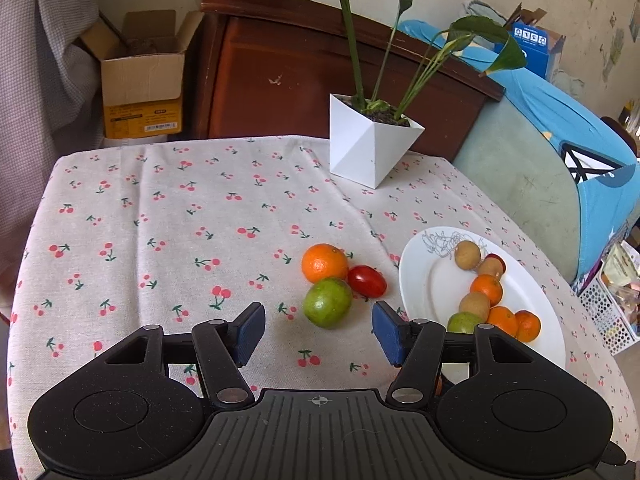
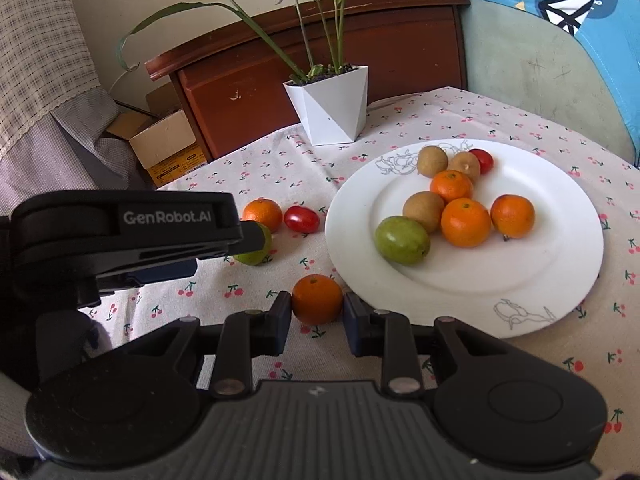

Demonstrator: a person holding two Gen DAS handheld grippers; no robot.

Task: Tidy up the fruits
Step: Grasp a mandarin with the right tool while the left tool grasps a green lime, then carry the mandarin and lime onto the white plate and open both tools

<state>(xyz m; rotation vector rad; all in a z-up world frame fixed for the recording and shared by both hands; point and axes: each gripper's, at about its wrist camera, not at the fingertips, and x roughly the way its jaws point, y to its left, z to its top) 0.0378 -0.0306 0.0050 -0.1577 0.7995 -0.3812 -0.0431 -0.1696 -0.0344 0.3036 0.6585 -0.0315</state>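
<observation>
My right gripper is shut on a small orange, with a blue pad pressed to each side, just off the near-left rim of the white plate. The plate holds several fruits: oranges, brown round fruits, a green fruit and a red tomato. My left gripper stands open, nothing between its pads, just short of a green fruit. Behind that fruit lie an orange and a red tomato on the cloth. In the right wrist view the left gripper's housing hides part of the green fruit.
A white angular pot with a leafy plant stands at the table's far edge. The cherry-print tablecloth covers the table. A wooden headboard, a cardboard box and a blue-draped chair lie beyond the table.
</observation>
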